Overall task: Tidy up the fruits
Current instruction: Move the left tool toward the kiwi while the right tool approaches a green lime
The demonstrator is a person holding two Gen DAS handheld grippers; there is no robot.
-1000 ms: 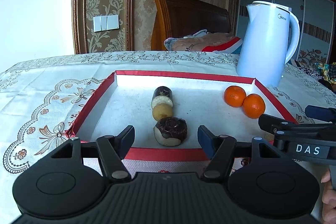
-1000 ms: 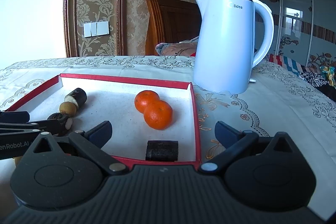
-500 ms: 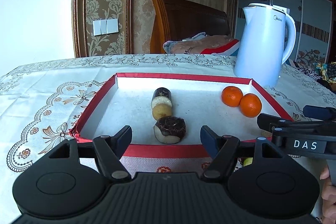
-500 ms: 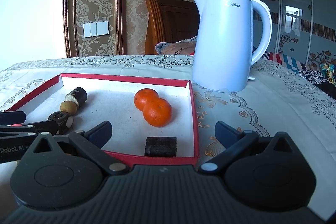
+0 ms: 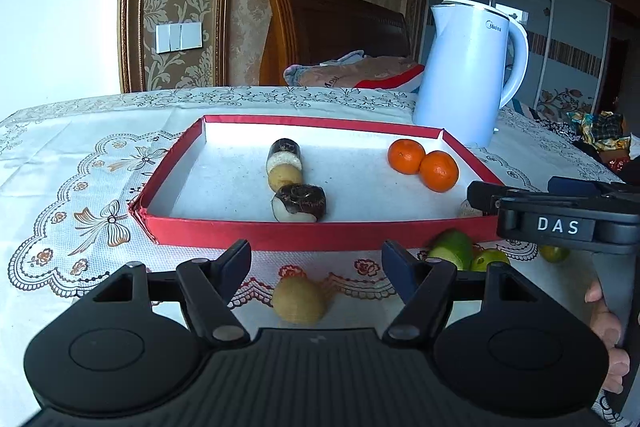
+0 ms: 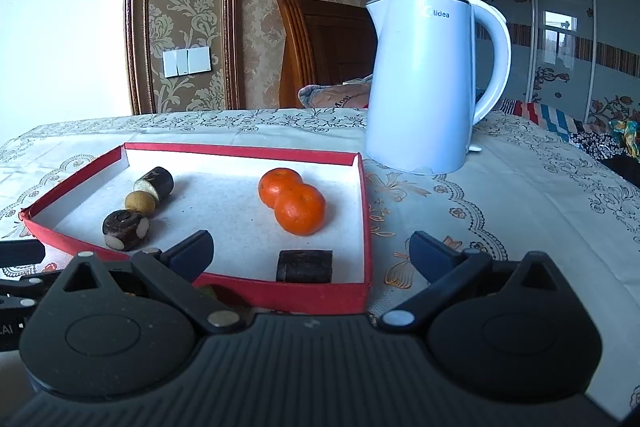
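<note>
A red-rimmed tray [image 5: 304,233] holds two oranges [image 5: 439,171] at its right, plus two dark sugarcane pieces [image 5: 300,203] and a small round yellow fruit [image 5: 282,177] in a line at its middle. In front of the tray, on the tablecloth, lie a yellow-brown fruit [image 5: 298,301] and several green fruits [image 5: 452,247]. My left gripper [image 5: 316,259] hangs open just above the yellow-brown fruit, apart from it. My right gripper [image 6: 312,247] stands open over the tray's near rim [image 6: 320,297], with a dark sugarcane block [image 6: 305,265] lying loose beyond its fingers.
A white electric kettle [image 5: 464,79] stands on the tablecloth behind the tray's right corner. A wooden chair with folded cloth is at the far table edge. A person's hand [image 5: 604,327] holds the right gripper's handle at the lower right of the left wrist view.
My left gripper has drawn back from the tray, so the yellow-brown fruit and green fruits on the cloth have come into view. Its jaws stand slightly wider. The right gripper has hardly moved.
</note>
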